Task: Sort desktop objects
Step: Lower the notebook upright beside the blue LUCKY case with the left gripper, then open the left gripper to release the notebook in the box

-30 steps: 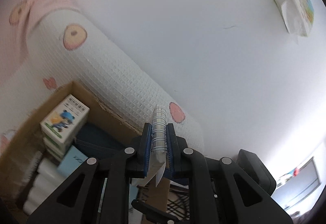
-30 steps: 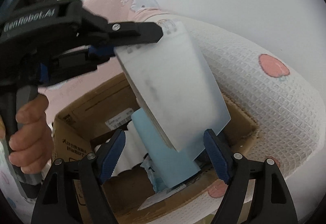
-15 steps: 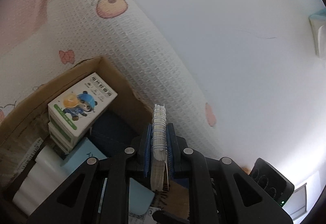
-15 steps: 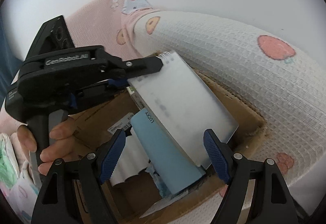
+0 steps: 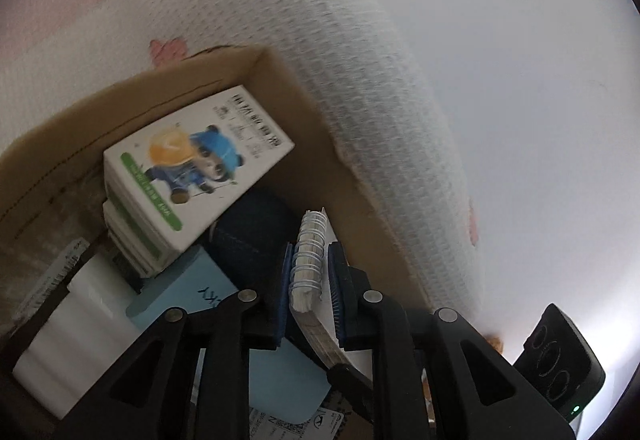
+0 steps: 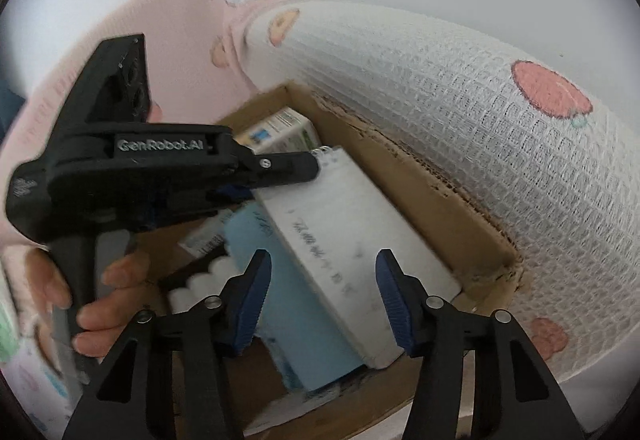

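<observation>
A white spiral notebook (image 5: 306, 240) stands slanted inside a cardboard box (image 5: 280, 72), its lower part leaning on a light blue box (image 5: 200, 292). My left gripper (image 5: 311, 260) grips the notebook by its wire spine, and its jaws are starting to open. In the right wrist view the notebook (image 6: 352, 240) lies against the box's right wall (image 6: 440, 200), with the left gripper (image 6: 312, 164) at its top corner, held by a hand (image 6: 104, 304). My right gripper (image 6: 324, 280) hovers over the notebook's lower end; its jaws are closing and the pads touch nothing.
The box also holds a stack of white cartons with a cartoon bear (image 5: 196, 160), a white ribbed pack (image 5: 80, 340) and a dark blue item (image 5: 256, 220). A rolled white waffle blanket (image 6: 480, 140) presses along the box's far side, with pink fabric (image 6: 160, 20) behind.
The left gripper has sunk and rolled, bringing the notebook down into the box against the blue box. The right gripper's fingers have drawn closer together.
</observation>
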Demonstrator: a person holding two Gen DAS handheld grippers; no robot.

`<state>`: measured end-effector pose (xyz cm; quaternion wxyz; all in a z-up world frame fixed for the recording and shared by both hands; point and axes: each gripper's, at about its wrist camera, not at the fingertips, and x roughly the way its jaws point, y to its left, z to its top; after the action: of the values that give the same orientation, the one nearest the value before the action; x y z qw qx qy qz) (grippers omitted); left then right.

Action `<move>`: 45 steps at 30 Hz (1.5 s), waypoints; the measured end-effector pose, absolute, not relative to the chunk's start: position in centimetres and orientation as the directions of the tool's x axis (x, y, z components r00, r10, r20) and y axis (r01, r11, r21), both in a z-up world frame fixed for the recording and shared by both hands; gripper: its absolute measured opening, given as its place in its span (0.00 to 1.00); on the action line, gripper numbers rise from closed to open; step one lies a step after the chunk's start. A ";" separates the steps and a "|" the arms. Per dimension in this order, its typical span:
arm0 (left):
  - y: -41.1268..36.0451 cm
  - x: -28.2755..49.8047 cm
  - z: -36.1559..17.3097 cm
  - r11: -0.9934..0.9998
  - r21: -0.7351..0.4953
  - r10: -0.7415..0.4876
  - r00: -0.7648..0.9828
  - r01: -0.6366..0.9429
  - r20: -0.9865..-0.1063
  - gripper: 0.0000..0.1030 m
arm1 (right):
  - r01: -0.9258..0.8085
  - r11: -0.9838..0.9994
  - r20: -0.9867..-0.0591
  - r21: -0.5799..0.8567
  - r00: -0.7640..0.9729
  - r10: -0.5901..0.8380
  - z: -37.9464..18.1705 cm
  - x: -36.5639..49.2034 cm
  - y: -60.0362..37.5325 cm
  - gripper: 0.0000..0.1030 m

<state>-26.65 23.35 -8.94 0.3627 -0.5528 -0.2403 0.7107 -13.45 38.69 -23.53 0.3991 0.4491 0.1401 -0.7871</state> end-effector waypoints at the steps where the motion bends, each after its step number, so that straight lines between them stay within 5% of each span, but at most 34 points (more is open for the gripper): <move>1: 23.2 -26.8 -9.0 -0.619 -0.747 0.784 -0.124 -0.244 -0.609 0.18 | 0.763 -0.639 -0.839 0.099 -0.282 -0.466 -23.7 -13.5 38.1 0.51; 14: 20.9 -27.7 -9.5 -0.598 -0.785 0.801 -0.166 -0.163 -0.576 0.25 | 0.820 -0.567 -0.895 -0.072 -0.304 -0.326 -24.6 -13.6 36.3 0.51; 26: 22.0 -23.9 -8.1 -0.730 -0.629 0.678 -0.164 -0.267 -0.717 0.25 | 0.817 -0.567 -0.907 -0.104 -0.311 -0.283 -24.8 -13.4 36.1 0.53; 45: 23.1 -22.9 -8.4 -0.726 -0.618 0.665 -0.082 -0.302 -0.742 0.33 | 0.833 -0.513 -0.932 -0.208 -0.328 -0.156 -25.1 -12.4 36.1 0.54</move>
<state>-22.93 23.05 -8.37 0.3363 -0.5882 -0.1543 0.7191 -12.41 36.12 -25.14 0.3380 0.4707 0.3593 -0.7315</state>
